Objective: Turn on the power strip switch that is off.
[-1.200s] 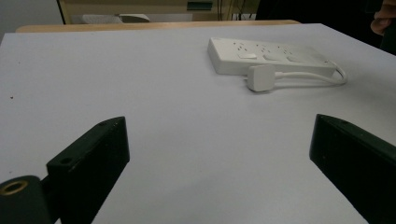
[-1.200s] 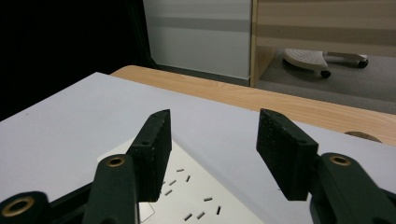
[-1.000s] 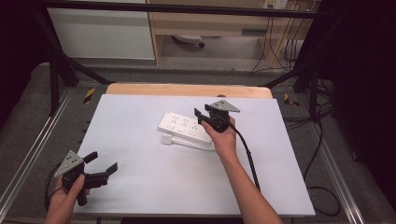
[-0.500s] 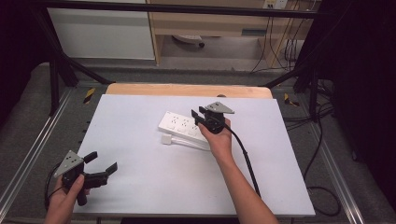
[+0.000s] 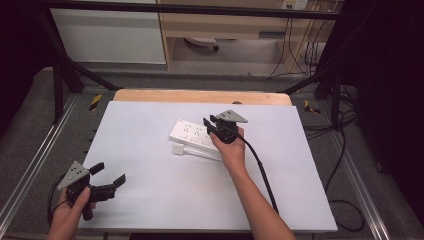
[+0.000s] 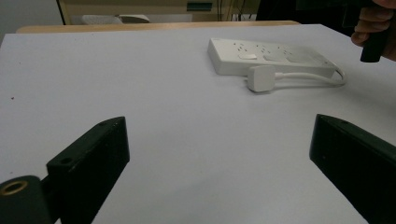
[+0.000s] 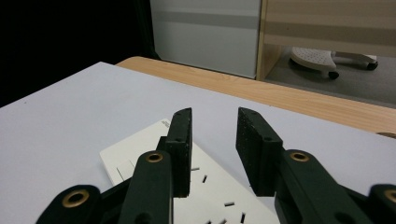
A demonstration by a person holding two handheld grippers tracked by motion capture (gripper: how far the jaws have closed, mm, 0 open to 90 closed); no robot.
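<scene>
In the high view one white power strip point(image 5: 196, 135) lies near the middle of the white table point(image 5: 150, 200), with one white plug point(image 5: 178, 149) on its cord just beside its near edge. The right gripper point(image 5: 211, 125) hovers over the strip's right end, held in the person's right hand point(image 5: 231, 150); its jaws have just been closing and stand narrowly apart, with nothing between them. The left gripper point(image 5: 111, 178) sits at the table's near left corner, well apart from the strip, its two jaws spread wide and empty. In the left gripper view the two black jaws stand far apart at the bottom corners, and the one power strip point(image 6: 271, 56) lies ahead with the plug point(image 6: 260, 77) touching or almost touching its side; the angle makes that hard to settle. In the right gripper view the two jaws hang close together above the strip point(image 7: 187, 186), a small gap between them, and several slot-shaped sockets show below.
</scene>
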